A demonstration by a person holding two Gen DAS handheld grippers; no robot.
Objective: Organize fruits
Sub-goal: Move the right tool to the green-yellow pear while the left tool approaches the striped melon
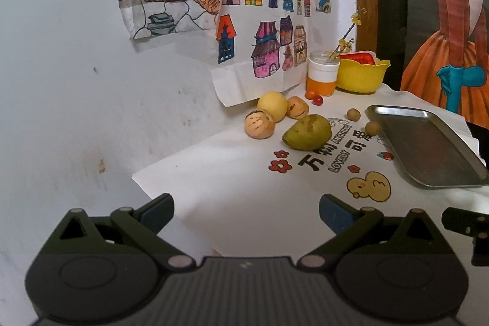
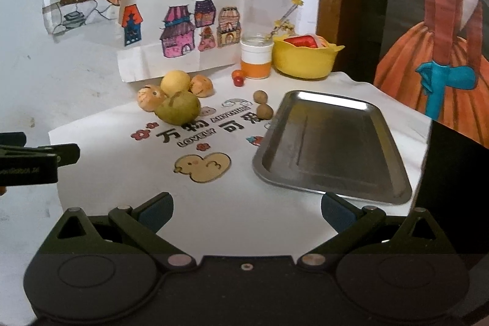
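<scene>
Opening step, nothing yet moved. The left gripper [image 1: 246, 211] and right gripper [image 2: 247, 211] hover at the near edge of the cloth [image 2: 232, 197], both spread and empty. The fruits lie far left: a pear [image 2: 178, 111], a yellow fruit [image 2: 175, 83] and small round ones. The tray [image 2: 333, 142] sits right, bare. Next move, likely: reach forward to the pear.
</scene>
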